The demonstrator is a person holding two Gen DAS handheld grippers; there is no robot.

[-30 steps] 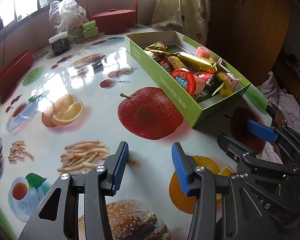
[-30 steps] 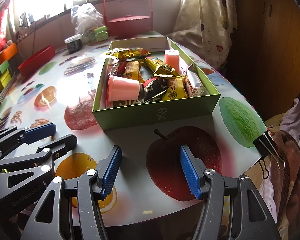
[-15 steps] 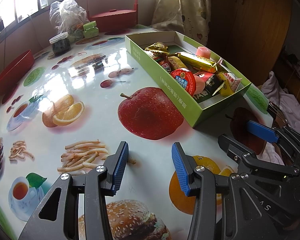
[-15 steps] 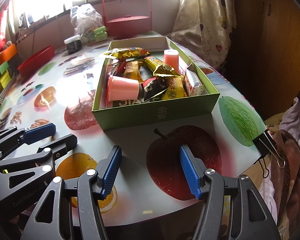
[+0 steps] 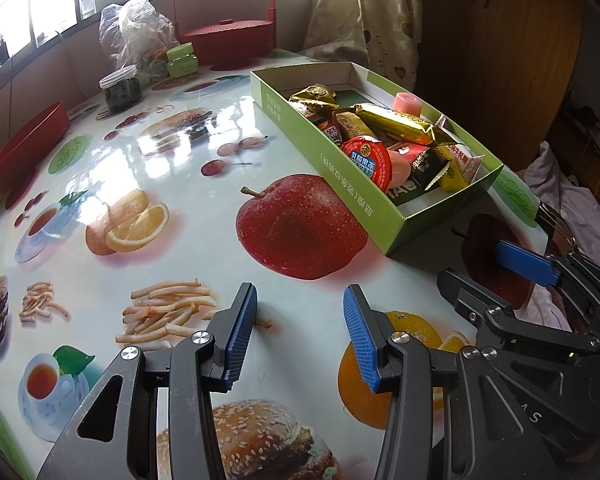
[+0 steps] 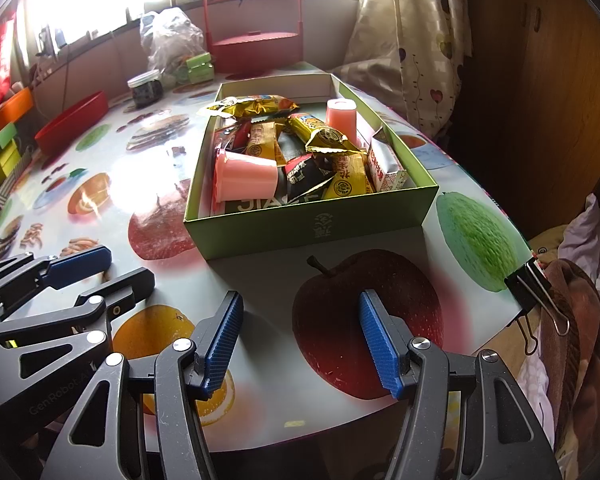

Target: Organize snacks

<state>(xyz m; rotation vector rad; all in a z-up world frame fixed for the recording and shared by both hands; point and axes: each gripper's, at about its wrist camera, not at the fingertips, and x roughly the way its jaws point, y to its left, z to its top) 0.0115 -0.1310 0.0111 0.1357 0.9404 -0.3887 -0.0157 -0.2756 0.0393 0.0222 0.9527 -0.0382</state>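
While both tools hover low over the near end of the table point(image 5: 204, 240), each has its blue-padded jaws spread wide with nothing between them. Farthest left, a red bowl point(image 5: 28, 140) sits at the table's edge, with a dark jar point(image 5: 122, 88), a plastic bag point(image 5: 134, 38) and a red lidded basket point(image 5: 226, 38) lined up along the far side under the windows. The left gripper point(image 5: 300, 334) is level and points across the printed oilcloth; ahead of it lies a broad bare stretch of tablecloth, running from the printed fries past the printed apple. The right gripper point(image 6: 300, 344) sits just beside it to the right, its released fingers aimed straight at the short near wall of the green box point(image 6: 312, 228). Between its tips and that wall lies a clear strip of cloth.

The box stands on the right half of the table, ahead and to the right of the left tool and straight ahead of the right one, near neither. Inside, a pink jelly cup point(image 6: 242, 178) lies on its side at the near left corner, a second pink cup point(image 6: 342, 118) stands upright farther back, and gold, black and red snack packets point(image 6: 324, 156) are heaped between them. The far end of the box shows some bare floor. Right of the box the table edge curves close by, where a black binder clip point(image 6: 528, 284) grips the cloth; beyond it hang a curtain point(image 6: 424, 36) and a wooden cabinet.
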